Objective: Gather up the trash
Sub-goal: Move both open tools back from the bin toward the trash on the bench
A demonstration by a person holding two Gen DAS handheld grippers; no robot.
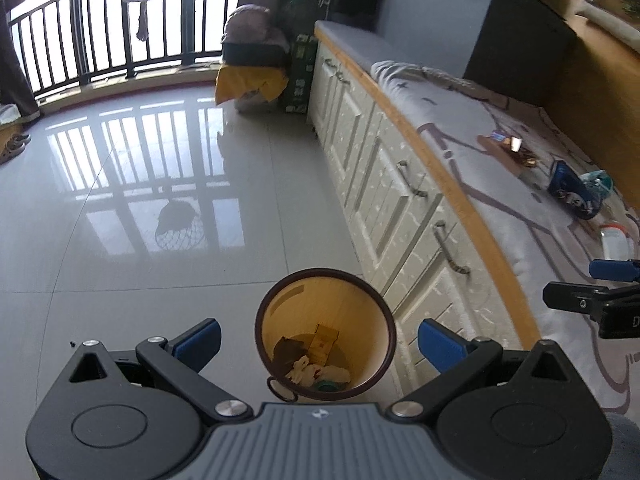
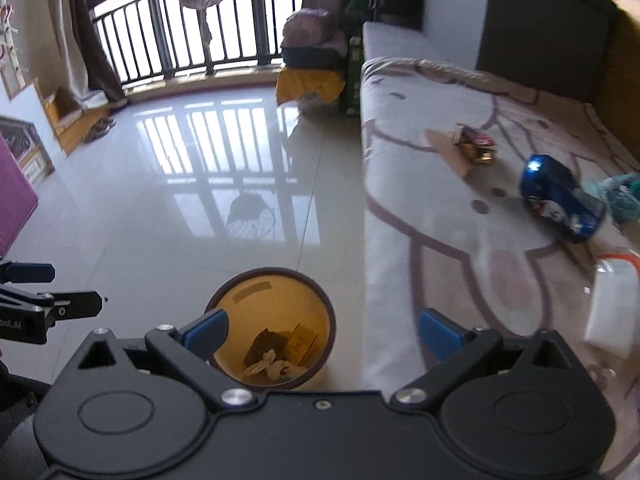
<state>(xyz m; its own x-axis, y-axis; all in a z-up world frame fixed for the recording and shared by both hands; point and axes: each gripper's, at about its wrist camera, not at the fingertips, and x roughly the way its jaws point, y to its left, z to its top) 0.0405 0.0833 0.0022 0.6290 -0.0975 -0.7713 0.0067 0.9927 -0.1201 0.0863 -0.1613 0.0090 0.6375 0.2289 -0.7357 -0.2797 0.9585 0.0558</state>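
Room: shiny grey tiled floor (image 1: 160, 240) lay under a black window railing (image 1: 100, 32), and a long bench with white cabinet doors (image 1: 380, 168) ran along my right side.

Bin: a round yellow waste bin with a dark brown rim (image 1: 326, 336) stood on the floor just beside the bench. It looked smooth and hard, like plastic.

Done: I saw crumpled white paper (image 2: 276, 366) and a small brown cardboard piece (image 2: 302, 340) lying at the bottom of the bin, so some trash was already in.

Left: a dented blue drink can (image 2: 560, 200) lay on its side on the soft pink and white bench cover (image 2: 460, 240). Near it sat a small shiny gold and red wrapper (image 2: 476, 148). A see-through plastic piece with an orange edge (image 2: 614, 300) lay close to my right tool. I think these go in next.

Left tool: my left gripper (image 1: 320, 340) hung over the bin with its blue pads wide apart and nothing between them.

Right tool: my right gripper (image 2: 324, 330) was spread wide too, holding nothing, between the bin and the bench.
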